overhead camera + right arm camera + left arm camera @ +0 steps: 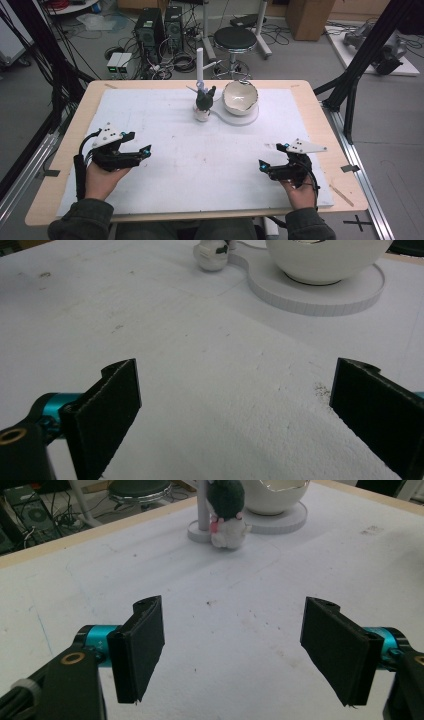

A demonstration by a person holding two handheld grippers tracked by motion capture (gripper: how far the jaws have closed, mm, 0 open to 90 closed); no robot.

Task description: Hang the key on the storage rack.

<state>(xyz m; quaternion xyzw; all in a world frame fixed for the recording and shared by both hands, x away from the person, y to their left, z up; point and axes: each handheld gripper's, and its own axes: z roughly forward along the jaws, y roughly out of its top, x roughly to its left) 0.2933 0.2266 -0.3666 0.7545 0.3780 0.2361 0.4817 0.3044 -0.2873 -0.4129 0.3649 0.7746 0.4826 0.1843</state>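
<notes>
Left gripper: held in the person's left hand near the left edge of the desk, over the white mat. It lies roughly level and is aimed toward the middle of the far edge. In the left gripper view its two black pads stand spread wide with nothing between them; bare mat lies under the gap.

Right gripper: held in the person's right hand near the right edge of the desk, close to the near right corner of the mat. It also lies roughly level, aimed inward and toward the far edge. In the right gripper view its pads are spread wide and grip nothing.

Work items: a small plush toy, dark green above and white below, stands upright near the middle of the far edge, long axis vertical. It sits just beside a thin white post that rises from a small round base. To its right a white bowl with an uneven, broken-looking rim rests mouth-up on a flat white disc. Which way the toy faces cannot be told.

Obstructions: the mat between both grippers and the toy is bare. Both grippers are well apart from the toy, post and bowl.

Surroundings: beyond the far edge, on the floor, stand a black stool, computer towers and loose cables.
</notes>
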